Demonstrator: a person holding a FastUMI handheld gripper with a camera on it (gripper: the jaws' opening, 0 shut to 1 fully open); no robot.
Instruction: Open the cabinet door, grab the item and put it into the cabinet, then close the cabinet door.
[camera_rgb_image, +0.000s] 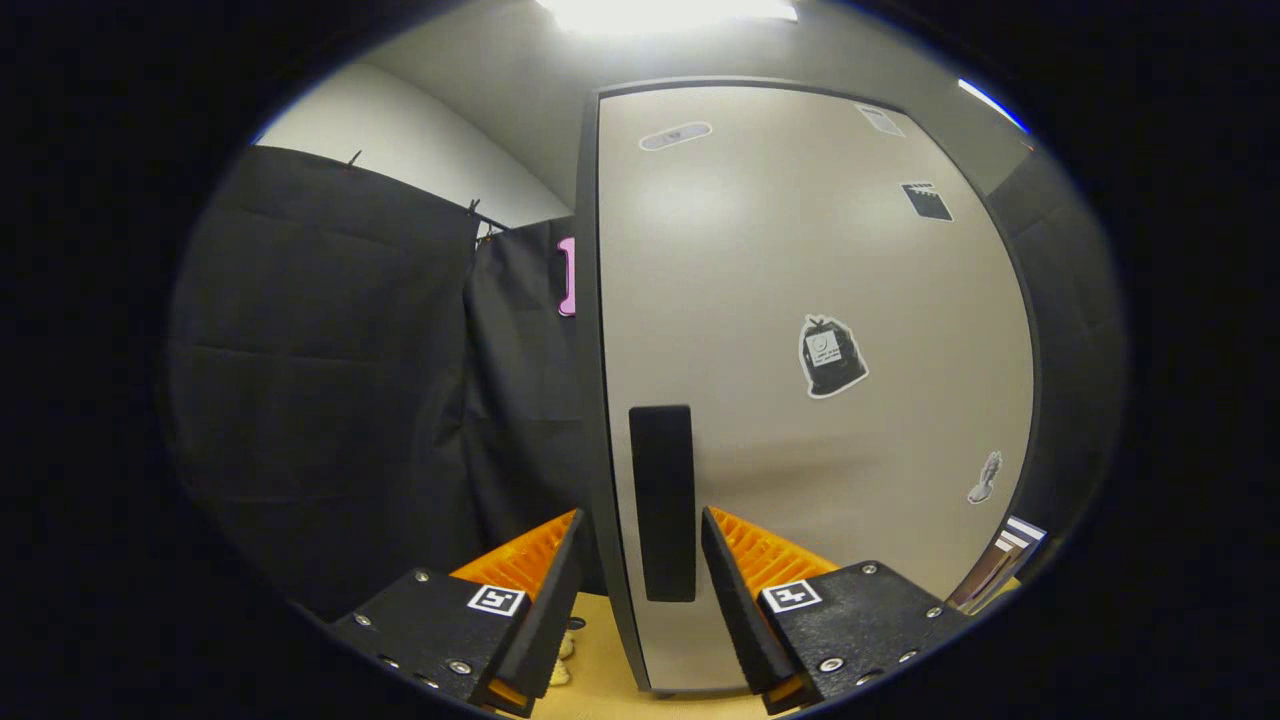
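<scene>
A tall grey cabinet door (800, 300) stands just ahead of me, shut flush with its dark frame. Several small stickers dot its face. A black vertical handle (662, 500) sits near the door's left edge. My gripper (640, 530) is open, with one finger on each side of the handle's lower part and the door's left edge. The fingers do not press on the handle. A small pale item (562, 655) lies on the tan tabletop (600, 650) below, partly hidden behind the left finger.
Black cloth walls hang to the left of the cabinet and on its right side. A striped object (1010, 555) rests at the cabinet's lower right corner. A bright ceiling light glows overhead.
</scene>
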